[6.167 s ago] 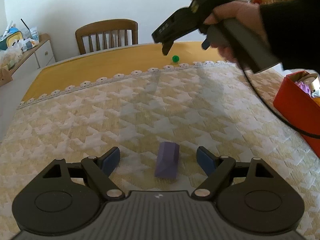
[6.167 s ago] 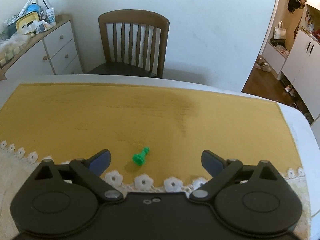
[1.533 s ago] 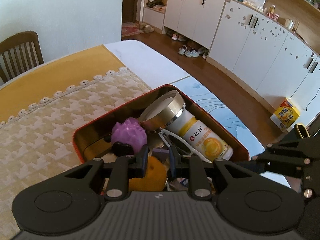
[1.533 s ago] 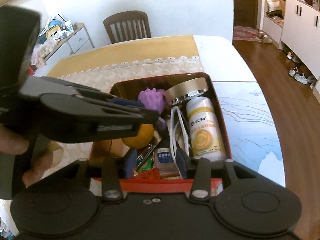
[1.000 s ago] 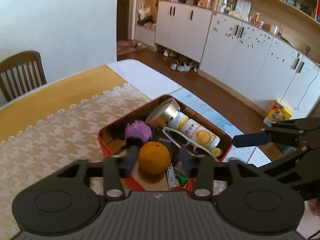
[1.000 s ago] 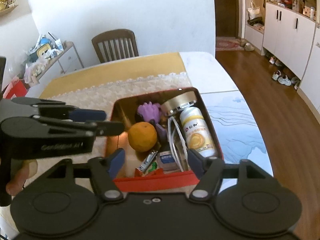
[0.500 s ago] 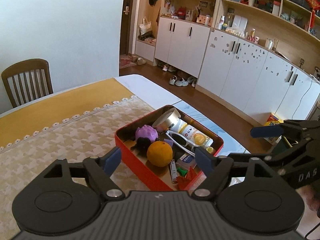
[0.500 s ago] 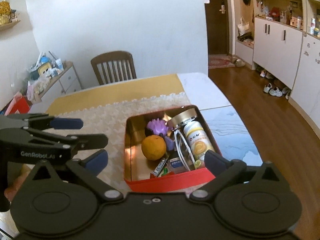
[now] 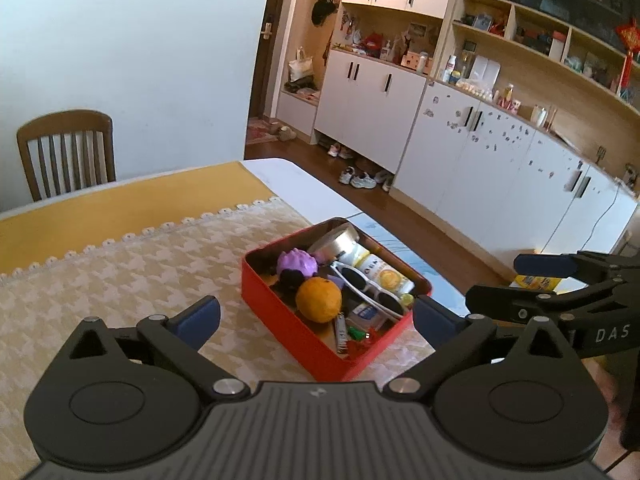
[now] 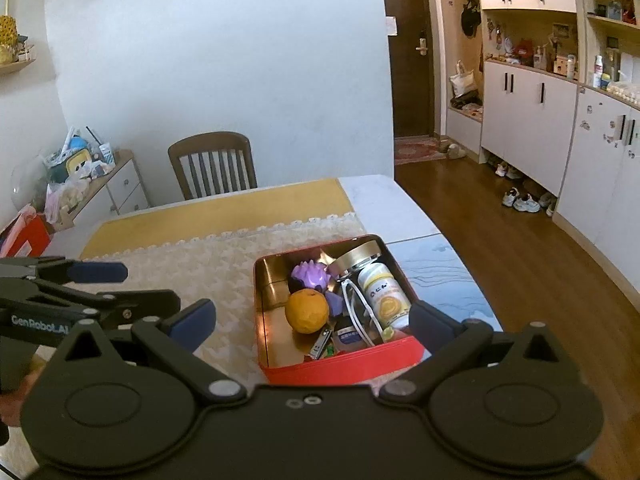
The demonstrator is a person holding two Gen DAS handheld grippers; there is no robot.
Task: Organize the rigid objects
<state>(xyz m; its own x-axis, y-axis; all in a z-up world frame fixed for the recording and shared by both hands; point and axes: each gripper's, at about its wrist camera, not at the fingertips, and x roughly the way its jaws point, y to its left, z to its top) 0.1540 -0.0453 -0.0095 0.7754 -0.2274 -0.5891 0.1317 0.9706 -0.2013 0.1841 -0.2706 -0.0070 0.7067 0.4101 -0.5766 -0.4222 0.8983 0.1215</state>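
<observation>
Left gripper [image 9: 316, 318], right gripper [image 10: 312, 320] spread empty above red tin [image 9: 292, 334]

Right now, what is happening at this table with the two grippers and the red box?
A person holds a gripper in each hand above the table and is sorting small things into the red box. Both the left gripper and the right gripper are open and empty; the left gripper's jaws have just been opening. The box holds an orange, a purple spiky ball, white sunglasses, a yellow-labelled bottle and smaller items. The cloth beside it shows nothing left to collect.
</observation>
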